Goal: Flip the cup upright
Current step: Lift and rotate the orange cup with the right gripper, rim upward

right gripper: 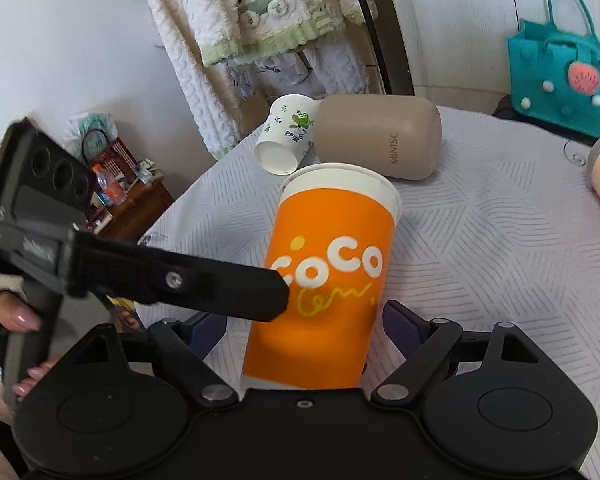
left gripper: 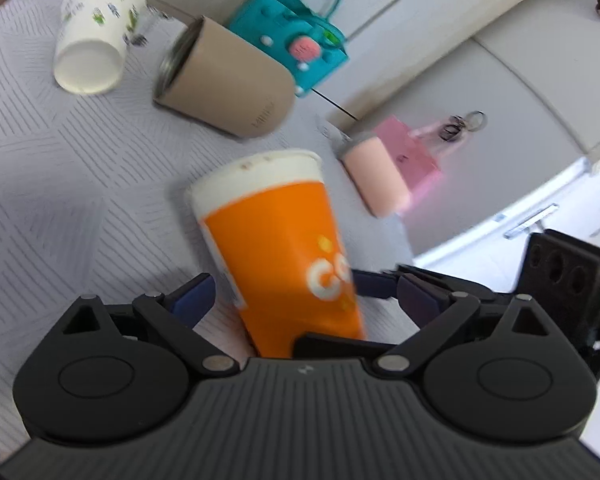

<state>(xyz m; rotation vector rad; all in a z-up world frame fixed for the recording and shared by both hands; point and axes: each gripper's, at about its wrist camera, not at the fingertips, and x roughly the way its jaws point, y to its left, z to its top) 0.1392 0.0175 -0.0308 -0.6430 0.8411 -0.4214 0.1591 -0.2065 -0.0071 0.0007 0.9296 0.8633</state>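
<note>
An orange paper cup (left gripper: 284,248) with a white rim and "COCO" lettering stands tilted on the grey cloth, rim up; it also shows in the right wrist view (right gripper: 324,280). My left gripper (left gripper: 284,292) has its jaws spread on either side of the cup's lower half, and its finger (right gripper: 216,288) lies against the cup's left side. My right gripper (right gripper: 304,320) also straddles the cup's base with jaws spread. I cannot tell whether either gripper's pads press the cup.
A white paper cup (left gripper: 96,32) with green prints and a beige tumbler (left gripper: 228,80) lie on their sides at the back. A pink tumbler (left gripper: 376,176) lies to the right by a pink pouch (left gripper: 412,152). A teal felt bag (left gripper: 296,36) stands behind.
</note>
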